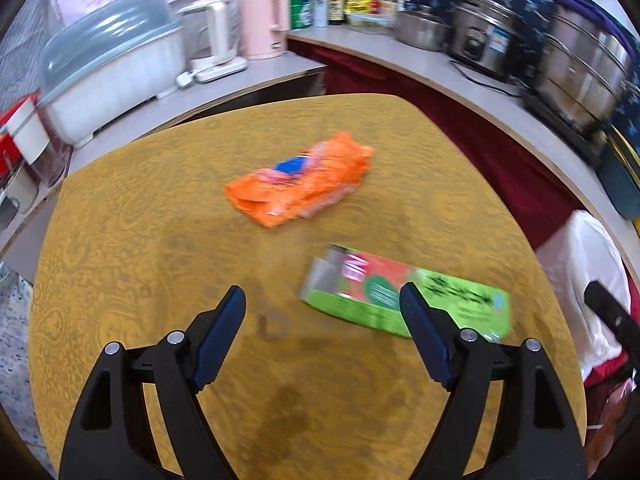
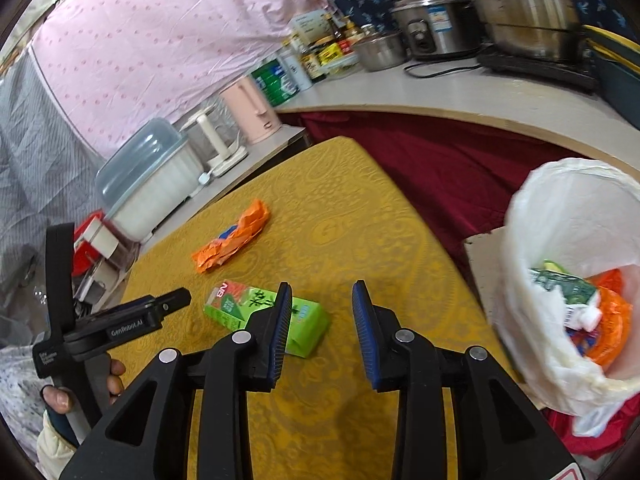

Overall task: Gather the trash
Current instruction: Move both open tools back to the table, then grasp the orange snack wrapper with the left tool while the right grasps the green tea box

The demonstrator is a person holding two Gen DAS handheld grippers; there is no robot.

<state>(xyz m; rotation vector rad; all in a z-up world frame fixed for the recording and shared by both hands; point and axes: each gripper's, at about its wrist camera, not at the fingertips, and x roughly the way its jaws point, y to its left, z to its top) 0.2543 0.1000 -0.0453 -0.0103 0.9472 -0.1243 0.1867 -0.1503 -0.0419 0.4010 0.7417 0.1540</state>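
A crumpled orange wrapper (image 1: 302,180) (image 2: 232,242) lies near the middle of the yellow table (image 1: 140,240) (image 2: 340,240). Nearer to me lies a green drink carton (image 1: 404,296) (image 2: 306,320) on its side. My left gripper (image 1: 322,300) hovers open over the table, its right fingertip in front of the carton, nothing between the pads. My right gripper (image 2: 322,294) is open and empty, with the carton just behind its left finger. In the right wrist view the left gripper (image 2: 132,320) comes in from the left, held by a hand (image 2: 64,396).
A bin lined with a white bag (image 2: 560,240) (image 1: 588,280) stands off the table's right edge, with wrappers inside. Behind the table a counter (image 1: 400,52) carries pots, a rice cooker (image 2: 436,32), bottles, a pink kettle (image 1: 264,20) and a lidded container (image 1: 112,72).
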